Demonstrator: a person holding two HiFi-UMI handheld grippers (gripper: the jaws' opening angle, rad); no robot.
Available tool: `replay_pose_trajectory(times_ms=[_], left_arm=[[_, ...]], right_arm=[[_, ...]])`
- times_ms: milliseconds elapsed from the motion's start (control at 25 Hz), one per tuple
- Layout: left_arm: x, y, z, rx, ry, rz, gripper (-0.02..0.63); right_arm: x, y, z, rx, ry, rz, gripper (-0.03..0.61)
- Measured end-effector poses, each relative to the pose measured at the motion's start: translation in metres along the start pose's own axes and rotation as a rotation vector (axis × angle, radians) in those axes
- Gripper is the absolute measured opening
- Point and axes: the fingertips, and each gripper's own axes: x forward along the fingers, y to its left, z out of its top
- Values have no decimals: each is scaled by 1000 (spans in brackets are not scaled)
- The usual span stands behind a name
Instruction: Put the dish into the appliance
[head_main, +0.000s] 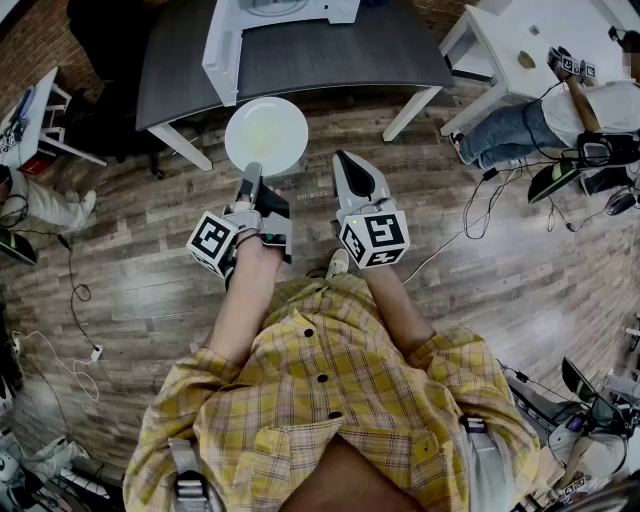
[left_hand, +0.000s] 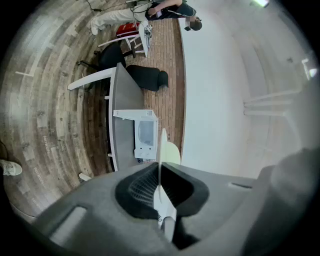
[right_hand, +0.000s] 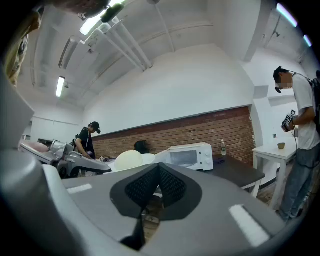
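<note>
The left claw (head_main: 252, 175) pinched the dish (head_main: 266, 135) by its near rim, holding it in the air just short of the counter (head_main: 330, 60) and microwave (head_main: 285, 12). The right claw (head_main: 345, 160) was pressed together, empty. Gripped by so little edge, the dish could sag, slip or clip the microwave's front.

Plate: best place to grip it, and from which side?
Near rim, from the person's side, jaws edge-on, as the left gripper holds it. The plate is a thin disc: only its rim fits, leaving the far side free for the microwave.
</note>
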Motion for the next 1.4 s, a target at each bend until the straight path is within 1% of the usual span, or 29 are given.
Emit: replay_pose_trajectory(times_ms=[200,360,600,880,960,1160,1400], left_arm=[[5,-3,-8,14,-10,-8,12],[15,-8,-22,3,-23,-41,11],[28,2,-51,-3,-42,-15,11],[41,-13,-93,-16,-75,-91,11],[44,-12,-101,-18,-88,-91,12],[56,-6,-105,-15,-105,-70,12],[72,8,-99,-47,-115,-60,12]], right_arm=[[-2,-9,3,-8,-6,12,0],[-4,-25,8,17,-24,29,0],[-9,-56,12,-8,-18,60,0],[-23,-93,22,-4,-52,91,1],[-23,-99,20,3,-50,102,2],[-12,-110,17,23,-44,122,2],[5,-116,-1,33,1,143,2]])
